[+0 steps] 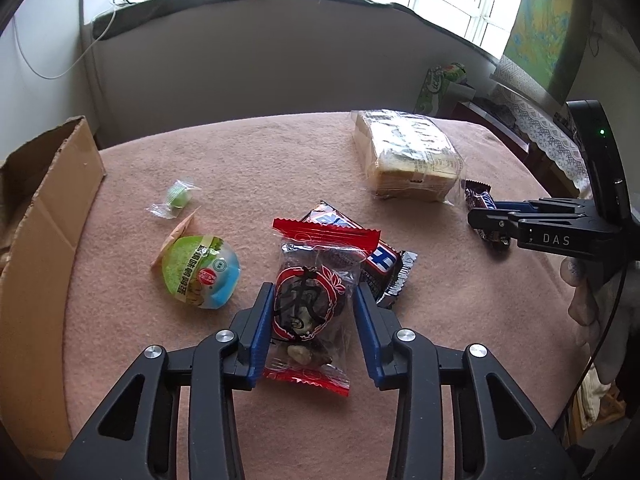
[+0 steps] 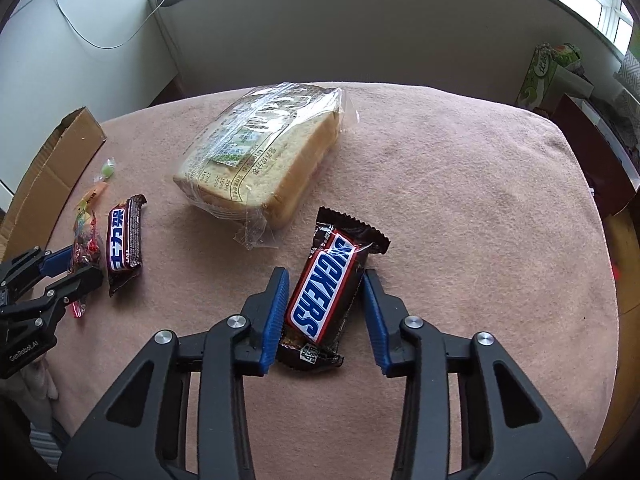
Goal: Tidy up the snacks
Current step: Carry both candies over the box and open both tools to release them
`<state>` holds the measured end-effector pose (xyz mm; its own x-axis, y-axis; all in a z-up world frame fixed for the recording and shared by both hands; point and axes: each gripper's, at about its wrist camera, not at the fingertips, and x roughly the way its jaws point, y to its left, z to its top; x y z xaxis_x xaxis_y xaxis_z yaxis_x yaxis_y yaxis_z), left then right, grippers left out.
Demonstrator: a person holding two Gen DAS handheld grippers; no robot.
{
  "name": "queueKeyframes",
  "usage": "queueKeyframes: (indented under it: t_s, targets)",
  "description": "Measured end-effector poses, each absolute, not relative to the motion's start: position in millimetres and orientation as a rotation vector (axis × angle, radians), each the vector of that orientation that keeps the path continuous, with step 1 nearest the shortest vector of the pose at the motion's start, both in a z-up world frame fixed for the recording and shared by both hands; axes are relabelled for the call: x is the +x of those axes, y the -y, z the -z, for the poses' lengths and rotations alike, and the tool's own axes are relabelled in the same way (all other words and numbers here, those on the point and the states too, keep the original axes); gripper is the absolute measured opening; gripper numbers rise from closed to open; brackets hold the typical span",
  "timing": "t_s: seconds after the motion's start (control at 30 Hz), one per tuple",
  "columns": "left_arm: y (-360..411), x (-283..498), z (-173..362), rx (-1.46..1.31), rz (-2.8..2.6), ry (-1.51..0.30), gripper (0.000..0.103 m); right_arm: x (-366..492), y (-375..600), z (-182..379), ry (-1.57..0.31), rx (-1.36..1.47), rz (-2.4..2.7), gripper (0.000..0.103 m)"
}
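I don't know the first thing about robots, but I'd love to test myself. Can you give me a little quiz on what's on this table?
1. True or false: the sliced bread pack lies inside the cardboard box.
2. Which snack sits between the fingers of the right gripper? A) Snickers bar B) green jelly cup C) bag of crisps
3. Fill in: the left gripper has its fingers either side of a clear packet with ___ sealed ends.

Key: 1 false, it lies on the pink cloth; 2 A; 3 red.
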<state>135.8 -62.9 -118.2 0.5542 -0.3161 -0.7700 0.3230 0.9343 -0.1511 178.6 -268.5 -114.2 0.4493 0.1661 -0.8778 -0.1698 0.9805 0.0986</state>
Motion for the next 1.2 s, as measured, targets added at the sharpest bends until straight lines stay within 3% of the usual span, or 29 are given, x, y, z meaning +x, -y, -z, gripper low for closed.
queueKeyframes:
  t_s: [0.27, 0.77, 1.2]
  targets:
    - [58, 127, 112, -0.025, 0.373, -0.892, 0.037, 168, 281, 112, -1.077, 0.041, -0.220, 0.031]
    - [35, 101, 93, -0.093, 0.356, -0.833, 0.037, 129, 295, 90, -1.014, 0.105, -0.231, 0.031]
    - [0, 75, 63, -0.131, 0.279, -0.742, 0.037, 115, 246, 29, -0.889, 0.077, -0.372, 0.031]
